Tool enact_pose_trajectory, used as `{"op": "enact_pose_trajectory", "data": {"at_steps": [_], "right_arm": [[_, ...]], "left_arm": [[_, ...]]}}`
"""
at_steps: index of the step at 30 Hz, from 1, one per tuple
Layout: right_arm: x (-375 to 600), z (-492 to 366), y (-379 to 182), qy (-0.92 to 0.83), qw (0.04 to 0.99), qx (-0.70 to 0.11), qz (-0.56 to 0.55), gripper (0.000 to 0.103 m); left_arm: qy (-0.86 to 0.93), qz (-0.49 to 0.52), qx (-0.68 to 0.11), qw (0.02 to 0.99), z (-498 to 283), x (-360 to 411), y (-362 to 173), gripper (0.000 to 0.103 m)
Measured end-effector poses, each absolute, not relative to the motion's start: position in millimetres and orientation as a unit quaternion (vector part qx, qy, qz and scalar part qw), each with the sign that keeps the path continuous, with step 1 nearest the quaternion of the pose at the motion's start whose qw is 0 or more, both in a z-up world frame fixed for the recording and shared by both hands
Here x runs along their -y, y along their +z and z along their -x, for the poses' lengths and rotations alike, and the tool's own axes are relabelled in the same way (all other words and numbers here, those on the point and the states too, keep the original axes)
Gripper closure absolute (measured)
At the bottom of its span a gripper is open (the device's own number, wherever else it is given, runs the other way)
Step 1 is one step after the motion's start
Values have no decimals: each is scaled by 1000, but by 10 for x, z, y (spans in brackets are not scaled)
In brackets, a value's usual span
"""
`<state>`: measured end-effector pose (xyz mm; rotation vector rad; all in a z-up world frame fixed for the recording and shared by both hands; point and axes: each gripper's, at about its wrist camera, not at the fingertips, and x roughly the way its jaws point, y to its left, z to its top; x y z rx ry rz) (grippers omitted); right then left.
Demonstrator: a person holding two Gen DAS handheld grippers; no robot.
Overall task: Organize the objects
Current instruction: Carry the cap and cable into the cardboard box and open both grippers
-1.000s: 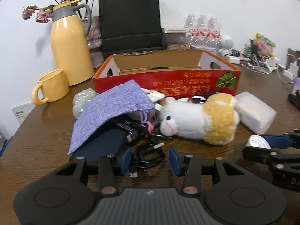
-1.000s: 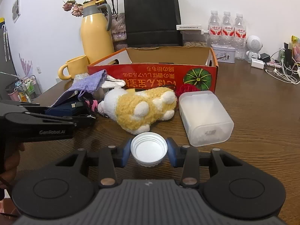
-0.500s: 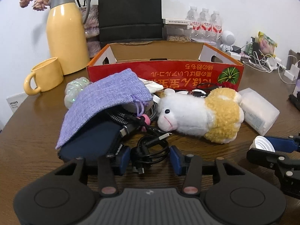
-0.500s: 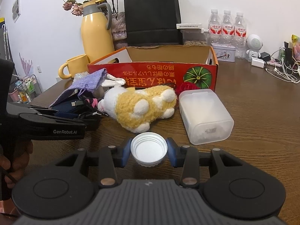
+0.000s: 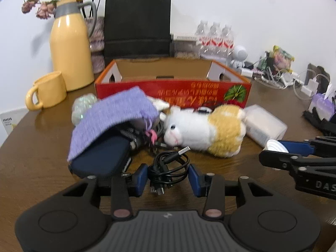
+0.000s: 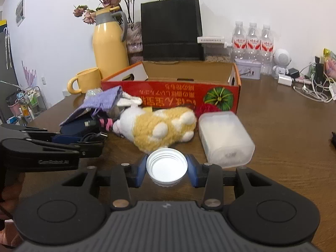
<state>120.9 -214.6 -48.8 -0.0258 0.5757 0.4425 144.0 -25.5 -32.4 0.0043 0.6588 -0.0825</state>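
Fingers (image 5: 140, 177) flanking coiled black cable (image 5: 169, 168), right pair clamped on white plastic cap (image 6: 166, 166); red cardboard box (image 6: 218, 98) beyond seemingly unfilled, clutter unsorted.

Two hand-held tools, both black plastic. Left gripper (image 5: 168, 177): dark blue pads on the inner sides of the fingers (image 5: 141, 176), black bars behind them. Round copper-coloured pins on the bars, small silver screws further out. Wide grey ribbed block at the bottom with a tiny white mark, and a flat round disc on each side. Right gripper (image 6: 167, 167): the same look, blue pads, black bars, copper pins, grey ribbed block, two round discs. White letters printed along the side of each tool, blurred on the left one. Part of a hand (image 6: 9, 197) at the left edge, mostly hidden.
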Motion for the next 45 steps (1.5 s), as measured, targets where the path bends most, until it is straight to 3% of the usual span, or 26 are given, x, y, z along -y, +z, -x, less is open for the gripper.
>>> {"op": "enact_pose_trajectory", "data": {"at_steps": [11, 24, 45], "right_arm": [[2158, -1442, -113, 209, 950, -231, 4, 62], [2039, -2069, 160, 205, 958, -198, -18, 62], [1660, -3412, -65, 152, 957, -248, -8, 62]], "left_arm": [[-54, 10, -272, 961, -1592, 254, 107, 62], [-28, 36, -235, 971, -2319, 240, 440, 62], [54, 59, -286, 955, -3693, 41, 172, 63]]}}
